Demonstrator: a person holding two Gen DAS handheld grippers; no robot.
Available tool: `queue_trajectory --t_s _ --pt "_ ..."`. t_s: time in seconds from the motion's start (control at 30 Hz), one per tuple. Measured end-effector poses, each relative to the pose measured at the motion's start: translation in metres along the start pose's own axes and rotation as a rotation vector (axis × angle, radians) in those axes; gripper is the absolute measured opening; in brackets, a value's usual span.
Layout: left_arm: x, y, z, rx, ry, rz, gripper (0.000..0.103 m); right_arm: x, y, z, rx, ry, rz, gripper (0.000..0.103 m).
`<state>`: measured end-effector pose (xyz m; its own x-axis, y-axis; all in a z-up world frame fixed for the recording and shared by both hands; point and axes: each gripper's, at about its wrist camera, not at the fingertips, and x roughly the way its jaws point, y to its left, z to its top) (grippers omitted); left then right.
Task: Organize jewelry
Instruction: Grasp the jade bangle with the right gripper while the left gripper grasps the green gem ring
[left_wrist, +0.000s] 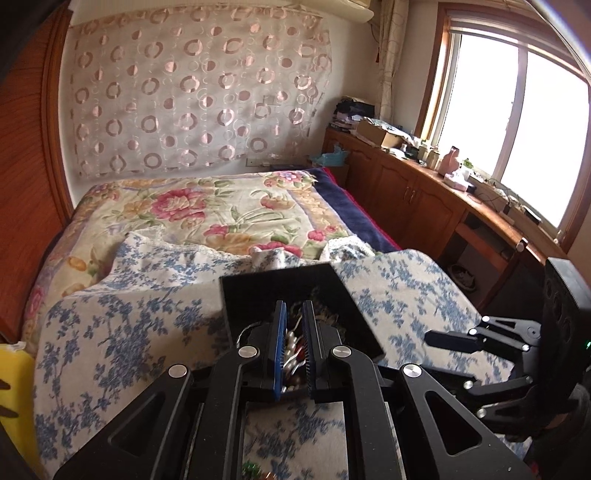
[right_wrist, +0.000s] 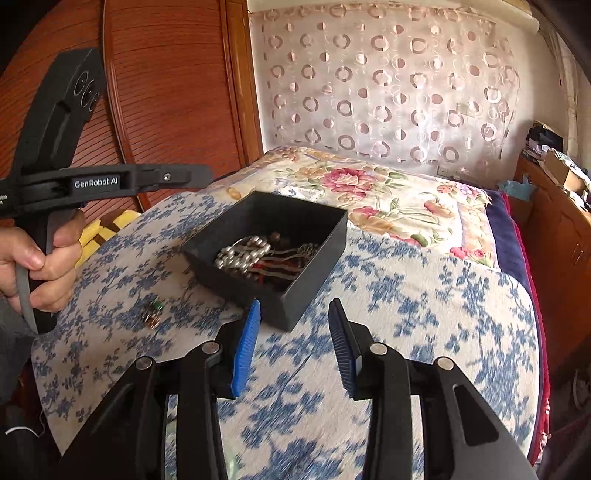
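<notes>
Right wrist view: black box (right_wrist: 271, 254) on blue-floral cloth (right_wrist: 424, 295) already holds pearl strands (right_wrist: 242, 253) and chains. One green-beaded piece (right_wrist: 153, 314) lies loose at the box's 8 o'clock, probably last to collect. Right gripper (right_wrist: 293, 343) half open, empty. Left gripper (left_wrist: 293, 350) nearly shut, over the box; beads seen between its pads, grip unclear.

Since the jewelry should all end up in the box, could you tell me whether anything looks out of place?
Yes: one small green-and-brown piece lies alone on the blue-flowered cloth, left of the black box that holds the other jewelry.
</notes>
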<state>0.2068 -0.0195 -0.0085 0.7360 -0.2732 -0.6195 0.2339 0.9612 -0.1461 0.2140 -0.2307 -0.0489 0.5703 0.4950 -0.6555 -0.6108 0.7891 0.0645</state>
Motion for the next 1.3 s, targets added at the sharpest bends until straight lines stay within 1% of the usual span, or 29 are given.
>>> queue_trajectory --t_s 0.2,0.27,0.4,0.47,0.5,0.6,0.67,0.73,0.9,1.1,1.13,1.17,1.2,1.3 --pt "-0.022 0.010 -0.029 -0.012 0.019 0.031 0.007 -0.010 0.021 -0.023 0.002 0.022 -0.002 0.041" --pt "-0.029 0.012 -0.040 -0.007 0.027 0.050 0.007 -0.013 0.030 -0.032 0.008 0.030 0.017 0.041" --pt "-0.039 0.013 -0.061 -0.008 0.041 0.072 0.007 -0.019 0.045 -0.046 0.001 0.038 0.023 0.041" --pt "-0.044 0.013 -0.070 -0.011 0.046 0.081 0.007 -0.021 0.052 -0.054 0.003 0.048 0.021 0.049" --pt "-0.046 0.013 -0.072 -0.013 0.048 0.082 0.007 -0.022 0.055 -0.057 0.001 0.051 0.017 0.055" --pt "-0.053 0.014 -0.086 -0.021 0.055 0.086 0.008 -0.023 0.061 -0.068 -0.008 0.076 0.017 0.057" --pt "-0.055 0.016 -0.096 -0.021 0.067 0.093 0.008 -0.023 0.064 -0.076 -0.012 0.089 0.015 0.063" --pt "-0.055 0.016 -0.103 -0.017 0.079 0.098 0.008 -0.022 0.065 -0.081 -0.009 0.101 0.015 0.071" --pt "-0.051 0.017 -0.120 -0.005 0.108 0.116 0.009 -0.017 0.071 -0.090 -0.025 0.135 0.006 0.082" --pt "-0.036 0.023 -0.129 -0.010 0.151 0.118 0.009 -0.006 0.078 -0.095 -0.067 0.188 -0.020 0.083" --pt "-0.033 0.022 -0.129 -0.008 0.154 0.116 0.015 -0.005 0.079 -0.095 -0.069 0.192 -0.022 0.083" --pt "-0.032 0.022 -0.127 -0.007 0.151 0.112 0.027 -0.003 0.079 -0.095 -0.072 0.198 -0.026 0.083" --pt "-0.031 0.021 -0.126 -0.005 0.147 0.107 0.031 -0.002 0.079 -0.096 -0.073 0.204 -0.030 0.083" --pt "-0.024 0.019 -0.117 0.002 0.144 0.105 0.031 -0.002 0.079 -0.097 -0.077 0.203 -0.037 0.083"
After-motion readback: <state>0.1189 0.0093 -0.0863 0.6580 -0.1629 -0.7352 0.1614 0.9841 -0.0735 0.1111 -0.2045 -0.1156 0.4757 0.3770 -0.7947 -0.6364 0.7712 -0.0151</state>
